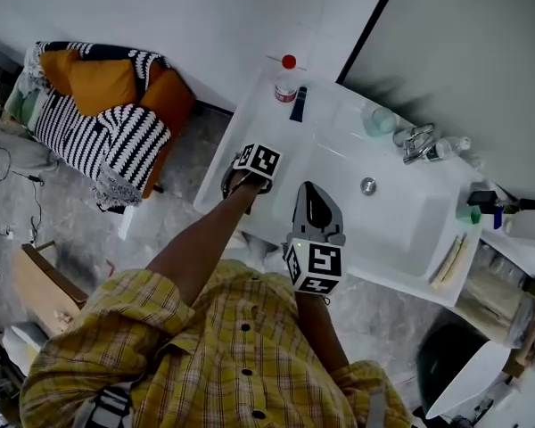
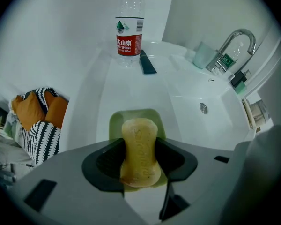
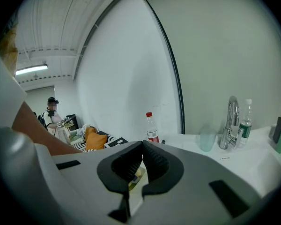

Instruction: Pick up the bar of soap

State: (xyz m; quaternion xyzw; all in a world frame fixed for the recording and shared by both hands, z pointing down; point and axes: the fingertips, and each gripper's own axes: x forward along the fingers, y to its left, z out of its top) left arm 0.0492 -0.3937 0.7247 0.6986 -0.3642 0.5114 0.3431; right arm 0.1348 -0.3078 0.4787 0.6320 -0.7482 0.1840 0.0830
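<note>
The yellow bar of soap (image 2: 139,153) lies lengthwise over a pale green soap dish (image 2: 116,122) on the white sink counter (image 2: 91,107). My left gripper (image 2: 139,146) is shut on the soap, with a dark pad pressed against each side of its waist. In the head view the left gripper (image 1: 250,172) sits over the counter's left end and hides the soap. My right gripper (image 1: 310,193) hovers above the basin's near rim. Its jaws (image 3: 143,144) meet at the tips with nothing between them.
A red-capped water bottle (image 2: 129,27) and a dark tube (image 2: 146,62) stand at the counter's far end. A teal cup (image 2: 203,55) and chrome faucet (image 2: 234,41) sit behind the basin (image 1: 383,212). A striped sofa with orange cushions (image 1: 107,105) is on the left.
</note>
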